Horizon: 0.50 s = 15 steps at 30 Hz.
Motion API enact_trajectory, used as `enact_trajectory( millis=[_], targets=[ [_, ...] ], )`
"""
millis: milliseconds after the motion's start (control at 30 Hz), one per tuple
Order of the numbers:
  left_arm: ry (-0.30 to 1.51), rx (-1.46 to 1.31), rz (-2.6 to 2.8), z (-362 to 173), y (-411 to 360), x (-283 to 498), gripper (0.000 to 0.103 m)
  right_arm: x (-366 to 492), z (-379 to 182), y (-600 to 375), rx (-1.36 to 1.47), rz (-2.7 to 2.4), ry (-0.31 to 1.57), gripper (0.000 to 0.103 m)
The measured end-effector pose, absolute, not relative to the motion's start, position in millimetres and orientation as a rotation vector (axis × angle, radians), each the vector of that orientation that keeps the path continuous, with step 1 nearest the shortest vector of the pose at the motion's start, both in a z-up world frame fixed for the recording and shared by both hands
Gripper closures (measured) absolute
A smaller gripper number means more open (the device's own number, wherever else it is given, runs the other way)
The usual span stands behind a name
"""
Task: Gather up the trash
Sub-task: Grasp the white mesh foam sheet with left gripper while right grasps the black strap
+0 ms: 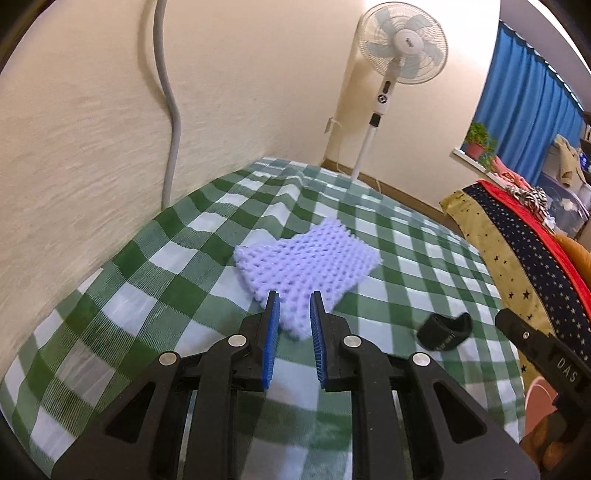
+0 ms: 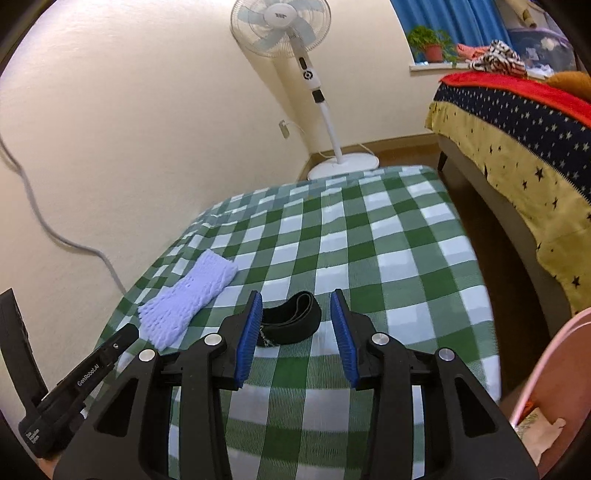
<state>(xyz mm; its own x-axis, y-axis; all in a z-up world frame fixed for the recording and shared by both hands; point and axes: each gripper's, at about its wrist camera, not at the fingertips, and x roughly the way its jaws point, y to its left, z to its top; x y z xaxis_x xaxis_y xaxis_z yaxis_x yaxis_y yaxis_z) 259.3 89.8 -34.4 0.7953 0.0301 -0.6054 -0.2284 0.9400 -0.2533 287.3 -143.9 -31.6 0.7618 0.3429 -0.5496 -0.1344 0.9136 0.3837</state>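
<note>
Green-and-white checked cloth covered the surface. On that cloth: pale lavender foam net with open mesh pattern, and a plain black band. Both grippers were black with blue pads. Beyond the cloth: white fan with light-blue blades, cream wall. Beside the cloth: bedspread in yellow with black stars, navy with pale stars, red on top. Blue curtain.

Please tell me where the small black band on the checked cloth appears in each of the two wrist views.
Left wrist: black band lies lower right, right of the foam net.
Right wrist: band sits centre, beyond the open fingers.
Shared landmark: standing fan.
</note>
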Motion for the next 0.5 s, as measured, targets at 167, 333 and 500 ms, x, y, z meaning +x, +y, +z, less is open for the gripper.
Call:
enact_trajectory(
  millis=[167, 333, 500],
  targets=[
    [0.676, -0.358, 0.166, -41, 102, 275, 0.076, 301, -41, -137, 0.327, 0.257, 0.704, 0.063],
    [0.714, -0.39, 0.178, -47, 111, 288, 0.068, 308, -47, -133, 0.318, 0.247, 0.73, 0.065],
    [0.767, -0.401, 0.166, -55, 109, 299, 0.067, 311, -51, -133, 0.318, 0.231, 0.756, 0.08]
  ],
)
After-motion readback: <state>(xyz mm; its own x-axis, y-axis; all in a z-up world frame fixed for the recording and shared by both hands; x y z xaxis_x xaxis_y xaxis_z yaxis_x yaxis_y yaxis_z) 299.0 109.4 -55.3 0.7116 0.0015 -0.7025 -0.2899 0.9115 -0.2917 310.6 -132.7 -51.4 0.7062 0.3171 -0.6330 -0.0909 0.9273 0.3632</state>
